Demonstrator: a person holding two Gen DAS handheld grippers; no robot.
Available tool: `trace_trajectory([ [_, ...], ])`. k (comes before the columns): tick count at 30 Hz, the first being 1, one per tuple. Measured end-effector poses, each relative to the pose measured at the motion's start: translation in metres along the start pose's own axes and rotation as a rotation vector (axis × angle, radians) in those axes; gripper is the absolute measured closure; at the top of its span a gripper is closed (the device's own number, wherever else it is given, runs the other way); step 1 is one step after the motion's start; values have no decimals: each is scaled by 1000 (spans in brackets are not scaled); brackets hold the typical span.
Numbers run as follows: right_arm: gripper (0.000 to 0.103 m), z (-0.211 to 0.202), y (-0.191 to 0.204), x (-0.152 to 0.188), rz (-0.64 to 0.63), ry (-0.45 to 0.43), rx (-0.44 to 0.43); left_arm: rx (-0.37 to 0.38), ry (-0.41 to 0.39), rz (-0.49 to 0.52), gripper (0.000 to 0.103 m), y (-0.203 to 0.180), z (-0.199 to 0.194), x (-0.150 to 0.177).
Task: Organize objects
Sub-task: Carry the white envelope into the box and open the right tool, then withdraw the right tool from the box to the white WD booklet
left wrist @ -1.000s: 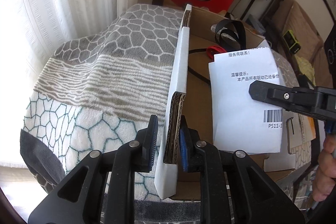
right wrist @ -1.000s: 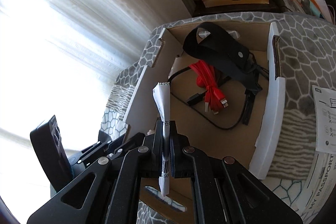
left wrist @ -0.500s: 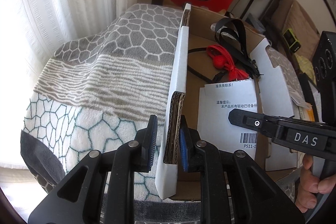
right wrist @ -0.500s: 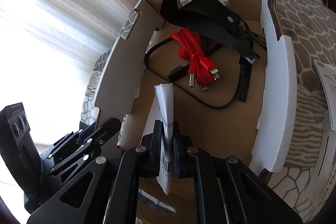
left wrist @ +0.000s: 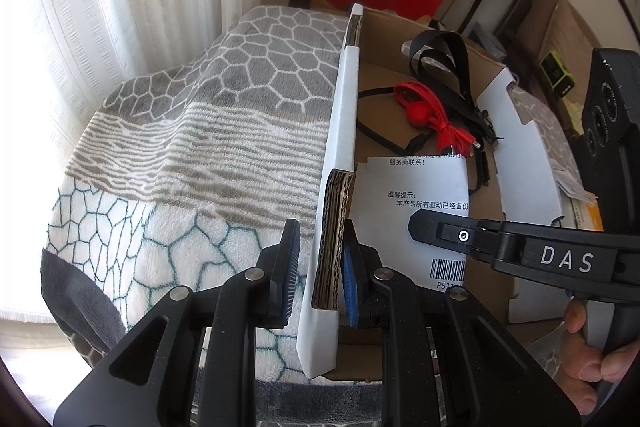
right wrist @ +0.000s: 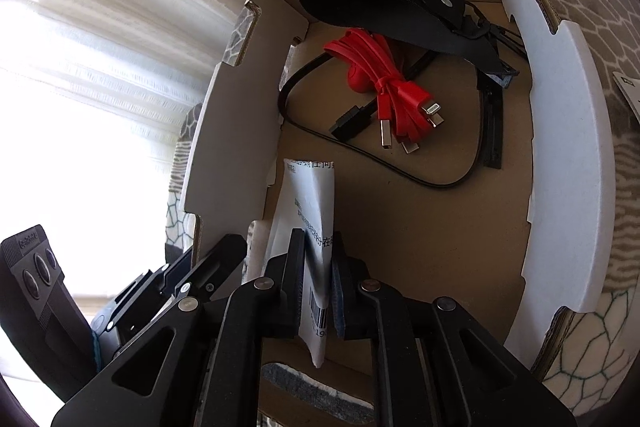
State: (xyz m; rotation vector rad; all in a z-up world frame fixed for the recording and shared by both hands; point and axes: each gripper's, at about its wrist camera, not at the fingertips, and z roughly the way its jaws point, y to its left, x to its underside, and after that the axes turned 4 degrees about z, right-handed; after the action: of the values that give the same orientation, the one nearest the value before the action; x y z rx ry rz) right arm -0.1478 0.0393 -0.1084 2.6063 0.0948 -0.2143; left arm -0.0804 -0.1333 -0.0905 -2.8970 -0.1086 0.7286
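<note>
Left gripper (left wrist: pixel 318 269): angled steeply downward, its fingers straddling the near end of the cardboard box's left wall (left wrist: pixel 340 155); the inner pad touches the wall's corrugated edge, while a narrow gap shows at the outer pad, so a firm clamp cannot be told. The box sits on a patterned blanket (left wrist: pixel 192 131). Right gripper (right wrist: pixel 316 283): also tilted downward, reaching into the box, held by a hand (left wrist: pixel 592 359) at lower right. Its jaws have just been opening and stand narrowly parted, with the paper slip (right wrist: pixel 310 211) between them. The slip is white, printed with text and a barcode, standing on edge, slightly curled, against the left wall's inner side. Farther in lie a red cable bundle (right wrist: pixel 384 83) and a black strap (right wrist: pixel 400 7).
</note>
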Motion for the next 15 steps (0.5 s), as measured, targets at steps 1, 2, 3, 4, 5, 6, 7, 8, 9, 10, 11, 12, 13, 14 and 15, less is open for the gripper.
trace_trajectory([
  [1,83,-2,0,-1,-13,6,8,-1,0,1,85,1,0,0],
  [2,83,-6,-2,-2,-21,3,12,-2,0,3,85,0,0,0],
  [3,82,-11,-4,-4,-25,-4,16,-6,0,8,85,0,0,1],
  [4,75,-16,-6,-6,-33,1,17,-11,-1,13,85,0,1,1],
  [5,70,-18,-7,-8,-47,29,10,-13,-1,14,85,0,1,1],
  [6,69,-22,-9,-8,-51,38,-12,-11,0,12,84,0,1,1],
  [7,70,-28,-10,-8,-55,30,-19,-12,1,11,84,0,1,1],
  [8,69,-33,-9,-7,-74,19,-9,-12,1,9,84,-1,2,1],
  [9,68,-35,-6,-6,-98,16,5,-13,3,8,84,-1,2,0],
  [10,68,-37,-5,-5,-114,13,21,-12,4,7,85,-1,3,0],
  [11,68,-37,-3,-4,-124,10,40,-12,4,7,85,-2,3,0],
  [12,69,-36,-3,-3,-132,15,52,-13,4,7,85,-3,3,0],
  [13,69,-33,-2,-2,-136,24,62,-14,6,7,85,-3,3,0],
  [14,69,-30,-2,-1,-135,30,74,-15,7,6,85,-3,3,1],
  [15,69,-28,-2,-1,-139,27,83,-15,6,5,85,-3,3,1],
])
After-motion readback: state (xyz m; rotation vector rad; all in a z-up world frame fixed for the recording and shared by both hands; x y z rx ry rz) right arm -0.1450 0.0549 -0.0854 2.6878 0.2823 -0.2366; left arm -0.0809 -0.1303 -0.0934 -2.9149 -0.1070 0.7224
